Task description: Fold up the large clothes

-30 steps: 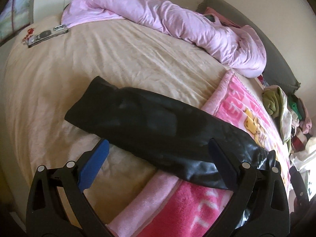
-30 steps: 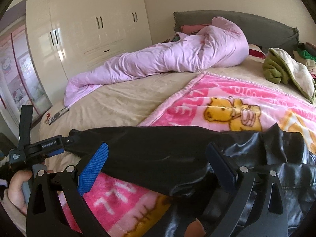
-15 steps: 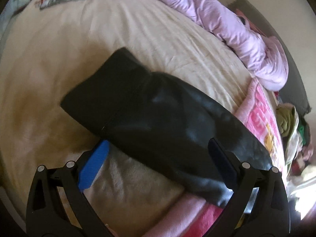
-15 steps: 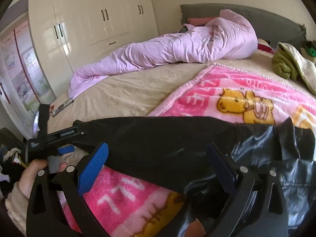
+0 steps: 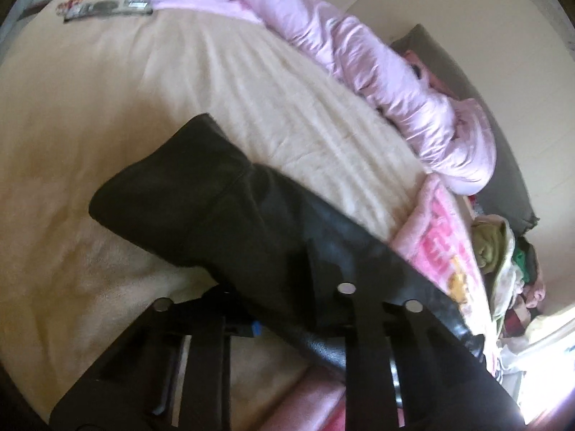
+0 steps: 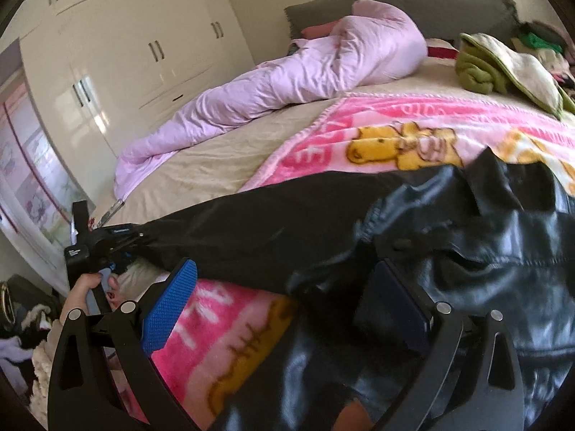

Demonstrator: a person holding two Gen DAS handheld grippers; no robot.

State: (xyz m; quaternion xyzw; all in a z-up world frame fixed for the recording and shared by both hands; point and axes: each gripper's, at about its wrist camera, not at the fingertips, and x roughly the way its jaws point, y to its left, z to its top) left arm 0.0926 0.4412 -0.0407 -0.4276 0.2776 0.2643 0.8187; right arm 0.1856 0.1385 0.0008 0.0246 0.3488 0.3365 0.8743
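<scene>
2 grippers: left gripper (image 6: 138, 239) jaws closing on black jacket (image 6: 287, 230).

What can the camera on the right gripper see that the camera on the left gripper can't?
Only the right wrist view shows the white wardrobe doors, the yellow bear print on the pink fleece blanket, and the hand holding the left gripper.

Only the left wrist view shows the whole grey remote control on the beige bedsheet.

Both show the shiny black leather jacket, the lilac duvet and the olive green towel.
</scene>
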